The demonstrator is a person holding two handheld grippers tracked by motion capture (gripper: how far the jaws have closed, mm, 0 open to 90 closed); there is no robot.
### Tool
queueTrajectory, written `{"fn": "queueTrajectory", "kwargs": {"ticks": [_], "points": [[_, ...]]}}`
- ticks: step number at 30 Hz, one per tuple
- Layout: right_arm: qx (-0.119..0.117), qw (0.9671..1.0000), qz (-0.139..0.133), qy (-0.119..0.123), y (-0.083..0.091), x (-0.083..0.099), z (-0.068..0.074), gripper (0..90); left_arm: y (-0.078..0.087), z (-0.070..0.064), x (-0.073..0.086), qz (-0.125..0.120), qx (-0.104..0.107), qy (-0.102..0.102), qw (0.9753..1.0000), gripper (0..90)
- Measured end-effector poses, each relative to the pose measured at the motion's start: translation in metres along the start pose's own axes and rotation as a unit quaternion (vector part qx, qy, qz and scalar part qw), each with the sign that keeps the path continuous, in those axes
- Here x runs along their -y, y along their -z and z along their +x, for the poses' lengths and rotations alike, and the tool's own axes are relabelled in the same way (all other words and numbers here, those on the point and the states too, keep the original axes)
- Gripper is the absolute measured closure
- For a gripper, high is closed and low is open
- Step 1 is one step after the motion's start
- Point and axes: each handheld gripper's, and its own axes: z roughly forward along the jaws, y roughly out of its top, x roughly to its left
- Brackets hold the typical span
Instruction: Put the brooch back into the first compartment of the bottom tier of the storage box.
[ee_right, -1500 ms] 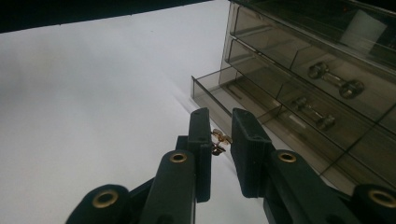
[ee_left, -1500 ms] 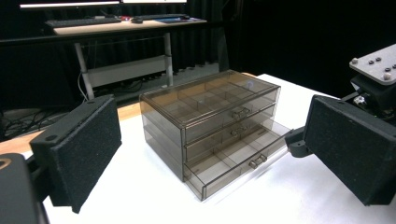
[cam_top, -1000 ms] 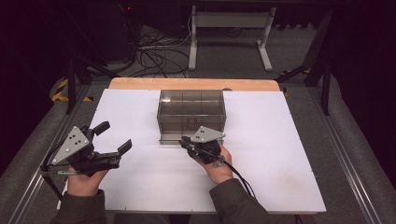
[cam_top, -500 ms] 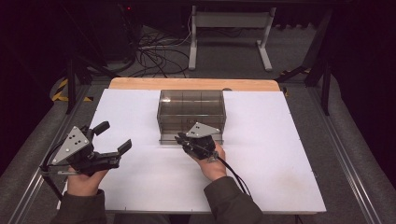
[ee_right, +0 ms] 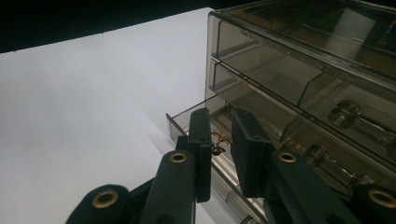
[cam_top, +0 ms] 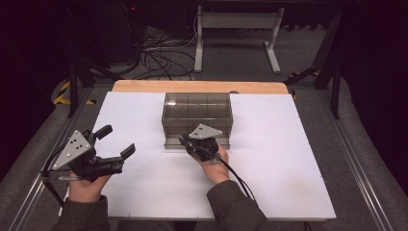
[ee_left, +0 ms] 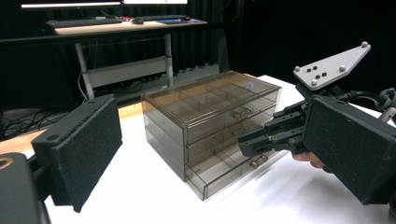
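White board covers the table [cam_top: 288, 159], and a smoky clear drawer box [cam_top: 197, 113] stands near its far middle. Its bottom drawer [ee_right: 196, 122] is pulled out a little. The right gripper [cam_top: 185, 142] reaches into this drawer, jaws a little apart around a small gold piece [ee_right: 217, 142]. The left gripper [cam_top: 117, 140] hovers wide open near the left edge, well apart from the box.

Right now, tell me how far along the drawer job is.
Done: the bottom drawer of the organizer is pulled partly out. In hand: the right tongs hover over it, jaws slightly apart around a small gold item. The left tongs wait open. Left: whether the item goes in or out, I cannot tell.
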Motion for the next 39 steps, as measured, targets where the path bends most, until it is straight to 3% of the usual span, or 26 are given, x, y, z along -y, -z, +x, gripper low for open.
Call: {"fn": "queueTrajectory", "kwargs": {"ticks": [29,39], "points": [[0.008,0.9988,-0.007,-0.047,-0.025,0.015,-0.008,78.4,0.000,0.000,0.000,0.003,0.003,-0.005,1.0000,5.5],[0.010,0.9988,0.000,-0.049,-0.027,0.017,-0.008,78.3,0.000,0.000,0.000,0.002,0.003,-0.005,1.0000,5.6]]}}
